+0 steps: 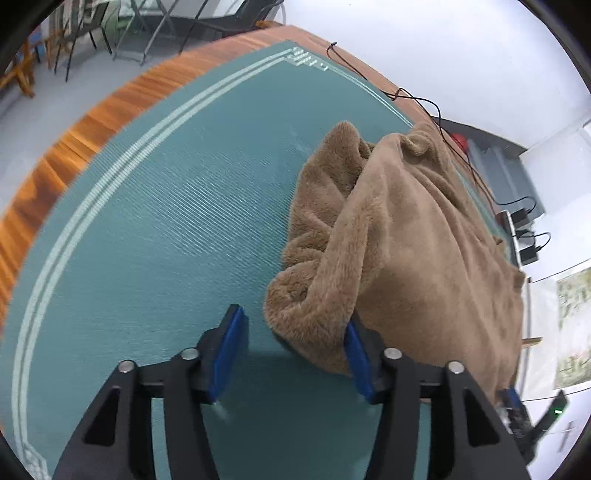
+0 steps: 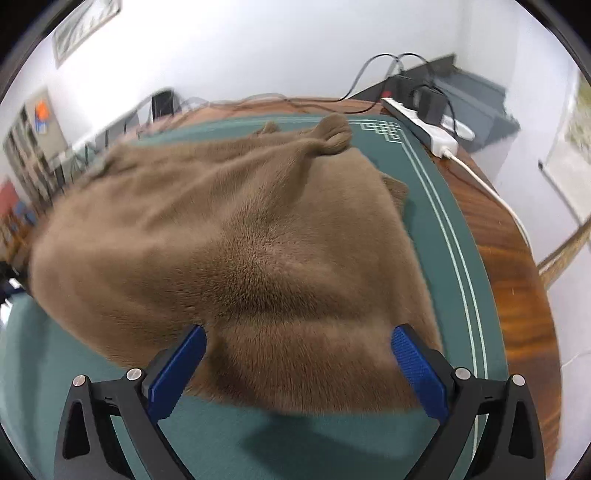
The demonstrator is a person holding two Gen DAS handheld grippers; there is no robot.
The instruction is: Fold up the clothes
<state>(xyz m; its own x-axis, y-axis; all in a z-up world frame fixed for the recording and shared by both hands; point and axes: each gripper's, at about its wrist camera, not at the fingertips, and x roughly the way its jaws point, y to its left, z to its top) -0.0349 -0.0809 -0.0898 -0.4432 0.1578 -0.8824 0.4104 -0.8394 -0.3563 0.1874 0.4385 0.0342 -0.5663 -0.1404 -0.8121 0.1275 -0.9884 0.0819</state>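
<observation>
A brown fleece garment (image 1: 399, 236) lies bunched on the teal mat (image 1: 147, 221), its folds heaped at the right of the left wrist view. My left gripper (image 1: 291, 332) stands open at the garment's near corner; the fleece brushes its right pad (image 1: 356, 354), the left pad (image 1: 231, 347) is over bare mat. In the right wrist view the same garment (image 2: 236, 236) spreads wide across the mat (image 2: 436, 229), a rolled sleeve end at the far side. My right gripper (image 2: 299, 354) is open wide, its fingers straddling the garment's near edge without pressing it.
The mat lies on a wooden table (image 1: 92, 122) (image 2: 517, 280). Black cables (image 1: 436, 122) trail along the far table edge. A white power strip (image 2: 424, 125) with plugs sits at the far right corner. Chairs (image 1: 122, 33) stand beyond the table.
</observation>
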